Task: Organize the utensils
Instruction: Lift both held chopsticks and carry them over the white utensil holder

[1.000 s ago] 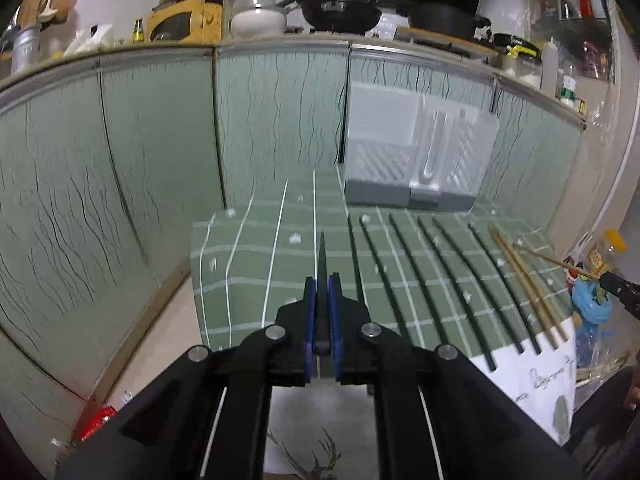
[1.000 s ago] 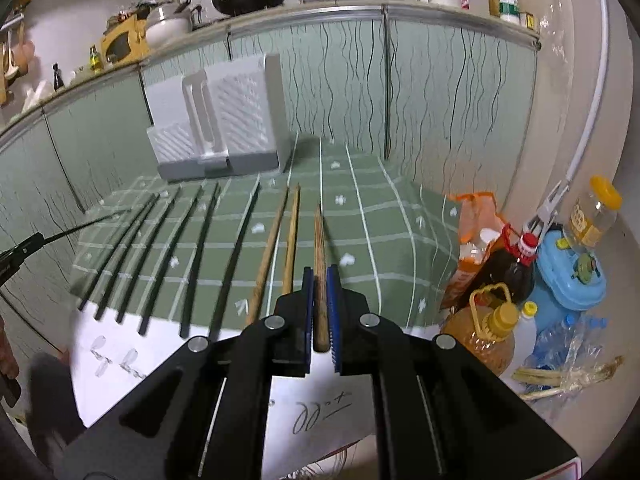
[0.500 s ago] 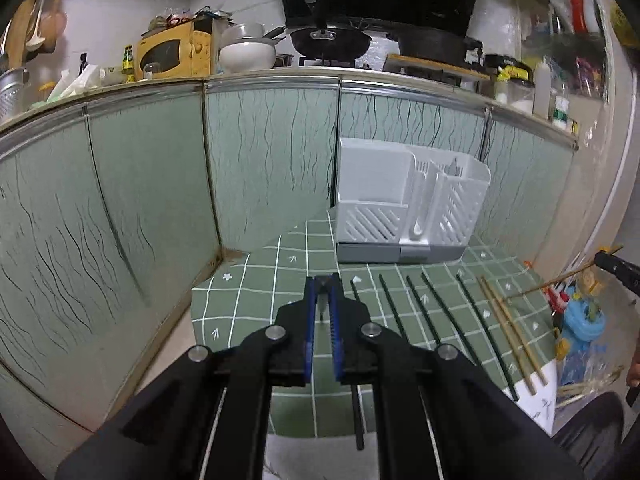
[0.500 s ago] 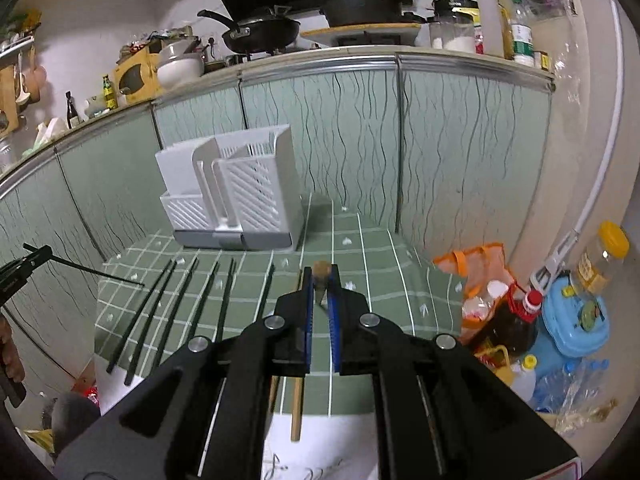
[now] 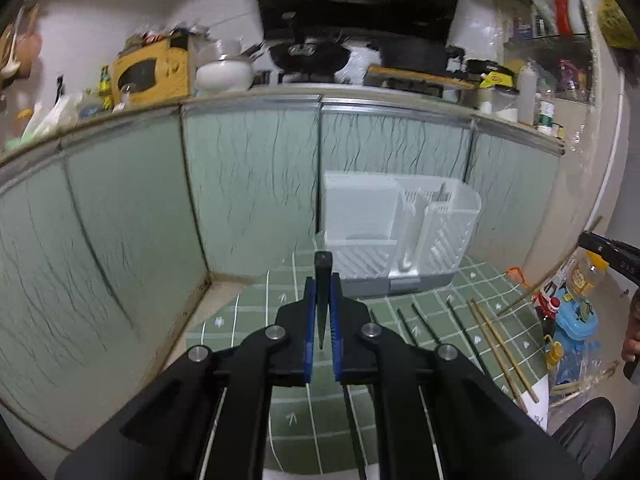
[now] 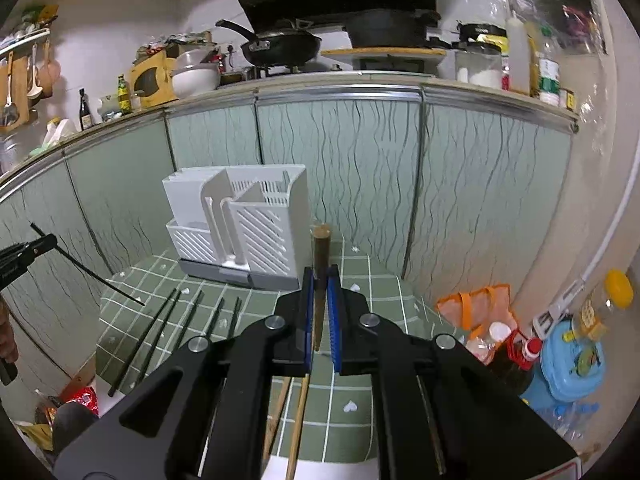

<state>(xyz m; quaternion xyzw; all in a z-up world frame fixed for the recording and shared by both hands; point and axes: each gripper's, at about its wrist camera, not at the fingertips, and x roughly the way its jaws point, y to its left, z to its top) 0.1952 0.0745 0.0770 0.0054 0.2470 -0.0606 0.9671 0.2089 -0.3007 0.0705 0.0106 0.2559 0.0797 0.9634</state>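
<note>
My left gripper (image 5: 321, 292) is shut on a black chopstick (image 5: 322, 276) that points up and forward, raised above the green tiled mat (image 5: 280, 300). My right gripper (image 6: 320, 284) is shut on a brown wooden chopstick (image 6: 320, 252), also raised. The white slatted utensil holder (image 5: 400, 228) stands at the back of the mat; it also shows in the right wrist view (image 6: 248, 224). Several black chopsticks (image 6: 160, 320) and two wooden chopsticks (image 5: 496, 344) lie on the mat. The left gripper and its black chopstick show at the left edge of the right wrist view (image 6: 28, 250).
Green glass cabinet panels (image 6: 352, 168) wall the mat at back and sides. Bottles, an orange bag (image 6: 476, 308) and a blue container (image 6: 568, 364) crowd the floor on the right. The counter above carries a pan (image 6: 284, 46) and jars.
Both grippers have lifted their chopsticks off the mat and tilted upward. The holder now sits lower and nearer the middle of each view.
</note>
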